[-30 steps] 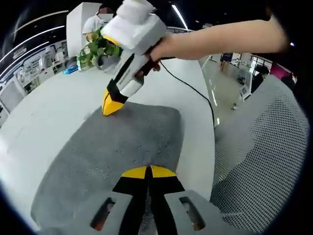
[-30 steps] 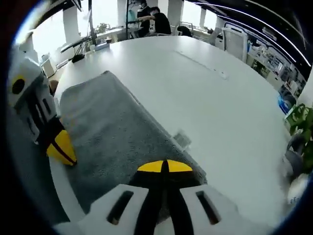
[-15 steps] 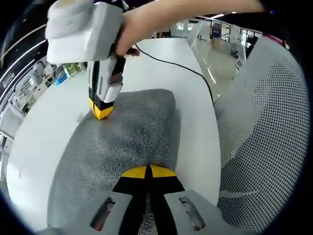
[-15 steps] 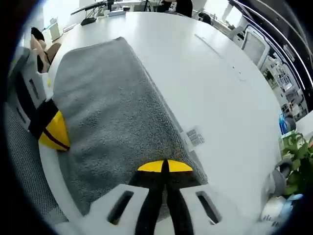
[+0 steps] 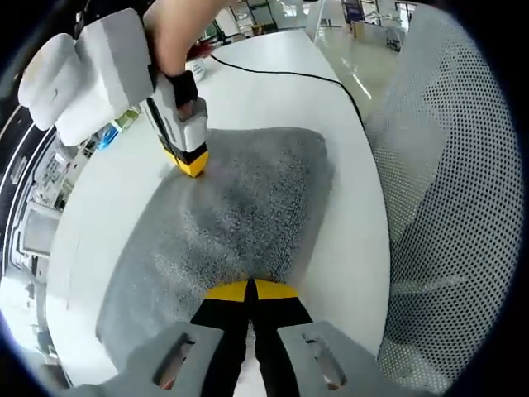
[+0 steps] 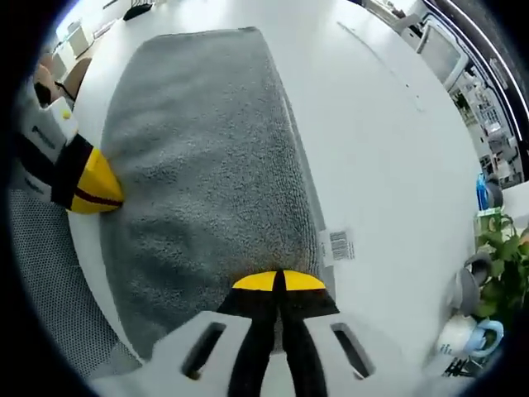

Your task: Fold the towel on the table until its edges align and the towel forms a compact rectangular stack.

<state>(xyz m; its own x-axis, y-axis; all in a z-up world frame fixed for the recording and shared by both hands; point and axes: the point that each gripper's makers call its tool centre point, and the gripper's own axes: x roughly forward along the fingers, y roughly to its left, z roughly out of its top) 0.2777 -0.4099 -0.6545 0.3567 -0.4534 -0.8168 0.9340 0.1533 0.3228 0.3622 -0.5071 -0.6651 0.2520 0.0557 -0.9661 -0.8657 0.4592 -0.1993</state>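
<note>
We see the grey terry towel [image 6: 202,157] lying folded on the white round worktop [image 6: 380,149]. Left hand-held gripper [image 5: 250,289] and right hand-held gripper [image 6: 277,281] each clamp closed on a towel edge.

My left gripper with yellow tips and black jaws [image 5: 249,289] has its jaws pressed tight together, pointing forward and down. My right gripper, white and grey with the same yellow tips [image 6: 278,281], is closed the same way. In the left gripper view my bare hand [image 5: 169,25] holds the right gripper's handle, tip pointing down.
</note>
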